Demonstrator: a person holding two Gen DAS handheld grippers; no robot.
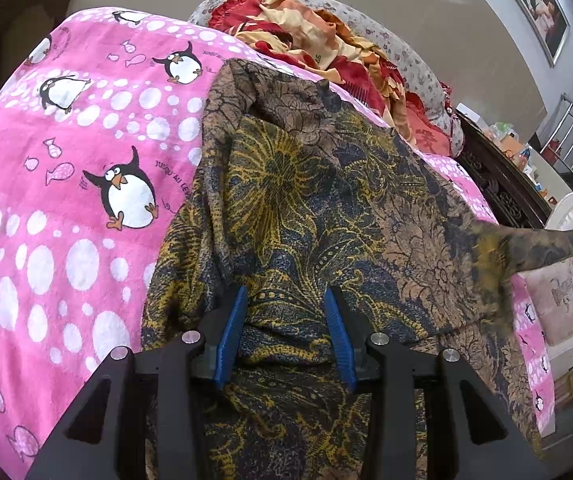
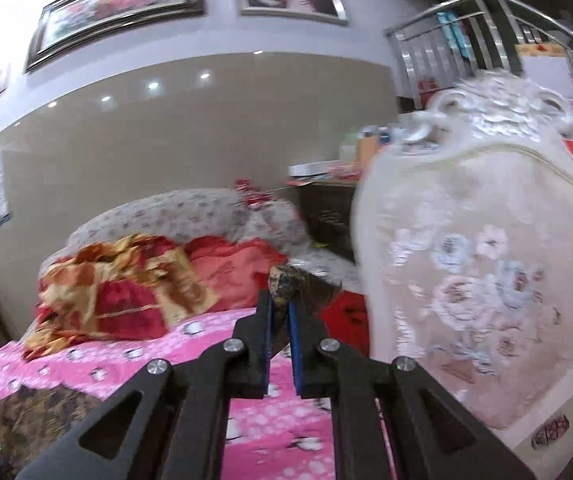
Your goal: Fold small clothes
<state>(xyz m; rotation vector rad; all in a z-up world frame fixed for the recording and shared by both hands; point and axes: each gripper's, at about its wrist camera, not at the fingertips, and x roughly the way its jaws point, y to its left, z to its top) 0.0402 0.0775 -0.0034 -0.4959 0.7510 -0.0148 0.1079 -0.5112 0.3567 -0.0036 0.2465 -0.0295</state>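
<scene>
A brown, yellow and dark blue patterned garment [image 1: 306, 200] lies spread on a pink penguin blanket [image 1: 66, 160]. My left gripper [image 1: 285, 294] is low over its near part, and its blue pads are shut on a bunched fold of the cloth. One end of the garment is pulled up and away to the right [image 1: 546, 240]. In the right wrist view my right gripper [image 2: 279, 300] is raised above the bed, shut on that end of the garment [image 2: 286, 280]. More of the garment [image 2: 38, 420] shows lower left on the blanket [image 2: 166, 344].
A crumpled red and gold quilt [image 1: 306, 28] [image 2: 118, 288] lies at the far end of the bed. A white ornate floral-upholstered chair back [image 2: 486, 260] stands close on the right. A dark wooden cabinet [image 1: 498, 184] with clutter and a metal railing [image 2: 486, 32] are behind it.
</scene>
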